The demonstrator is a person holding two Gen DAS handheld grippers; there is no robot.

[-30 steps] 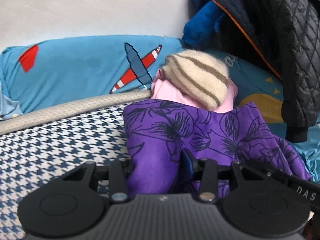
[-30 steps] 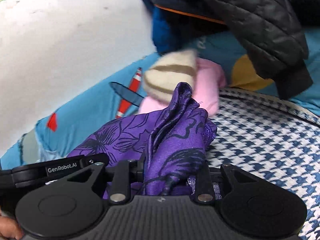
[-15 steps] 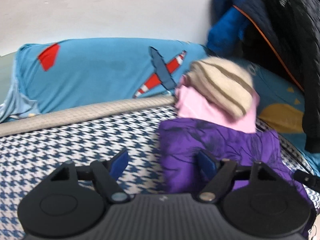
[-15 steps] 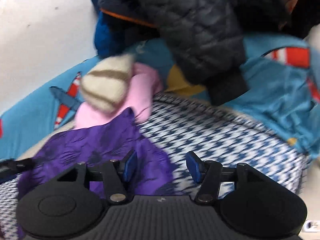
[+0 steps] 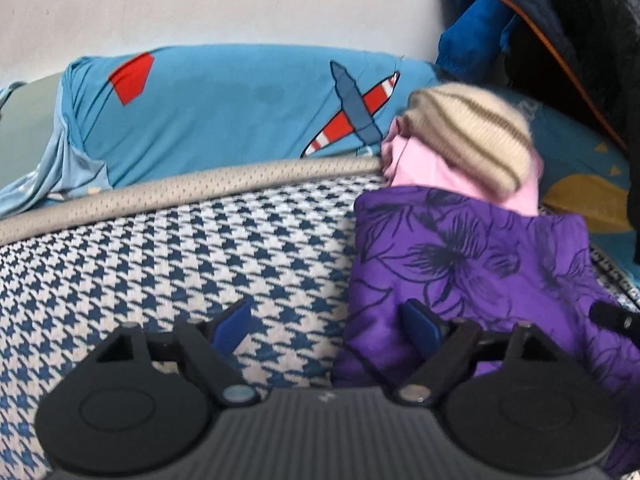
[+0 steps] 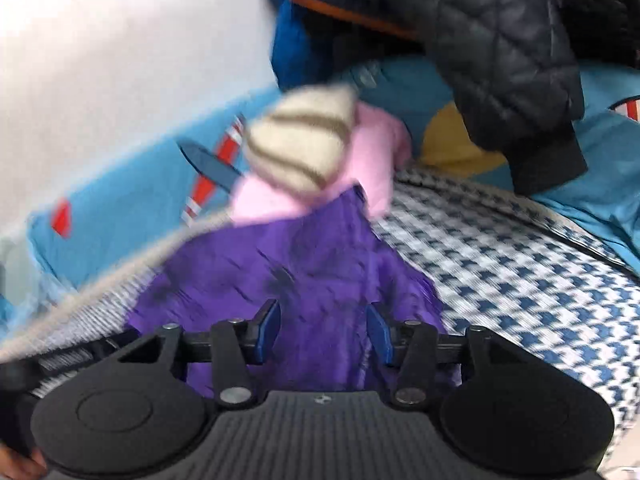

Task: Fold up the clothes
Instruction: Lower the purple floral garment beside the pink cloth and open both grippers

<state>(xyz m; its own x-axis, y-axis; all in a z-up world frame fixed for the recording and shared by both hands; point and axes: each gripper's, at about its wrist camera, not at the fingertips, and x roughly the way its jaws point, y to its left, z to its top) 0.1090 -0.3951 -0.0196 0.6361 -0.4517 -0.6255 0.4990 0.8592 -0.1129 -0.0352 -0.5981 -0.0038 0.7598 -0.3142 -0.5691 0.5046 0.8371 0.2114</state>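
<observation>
Purple garment point(image 5: 472, 264) found folded, lying lower right on checked bed point(image 5: 160, 264) below pink-and-striped stack point(image 5: 460, 148). Left hand-held gripper point(image 5: 326, 320) opening, empty. Right hand-held gripper point(image 6: 322, 328) closing over purple cloth, not yet pinching.

Bedroom in home: blue-and-white houndstooth mattress point(image 5: 200, 264), blue aeroplane-print bedsheet point(image 5: 240, 108) against plain white wall point(image 5: 240, 0), black quilted jacket point(image 6: 500, 60) hanging, soft garments piled at bed edge.
</observation>
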